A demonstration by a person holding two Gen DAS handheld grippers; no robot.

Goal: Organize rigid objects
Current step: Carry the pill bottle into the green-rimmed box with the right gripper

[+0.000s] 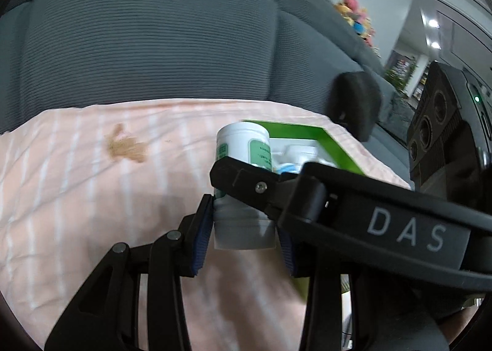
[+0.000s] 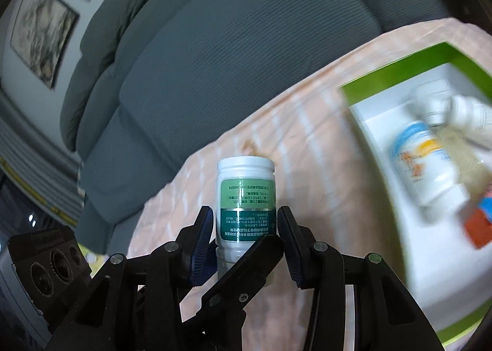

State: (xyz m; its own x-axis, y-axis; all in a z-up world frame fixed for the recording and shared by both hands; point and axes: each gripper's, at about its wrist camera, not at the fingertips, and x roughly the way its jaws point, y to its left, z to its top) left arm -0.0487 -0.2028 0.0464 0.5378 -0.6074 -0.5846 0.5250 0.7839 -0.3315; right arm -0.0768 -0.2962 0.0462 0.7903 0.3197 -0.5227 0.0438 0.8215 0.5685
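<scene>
A white pill bottle with a green label [image 1: 243, 148] [image 2: 245, 197] sits between the pads of both grippers, upside down, above the pink striped cloth [image 1: 77, 185]. My left gripper [image 1: 246, 228] is shut on its grey cap end. My right gripper [image 2: 245, 240] is shut around its lower body; a finger of it crosses the left wrist view [image 1: 261, 188]. A green-rimmed white box [image 2: 399, 80] [image 1: 335, 145] lies to the right and holds several bottles [image 2: 421, 163] and an orange and blue box [image 2: 479, 225].
A grey sofa [image 1: 147, 37] rises behind the cloth. A brown stain [image 1: 123, 148] marks the cloth left of the bottle. Plush toys [image 1: 353, 9] sit on the sofa at far right. Framed pictures [image 2: 40, 31] hang on the wall.
</scene>
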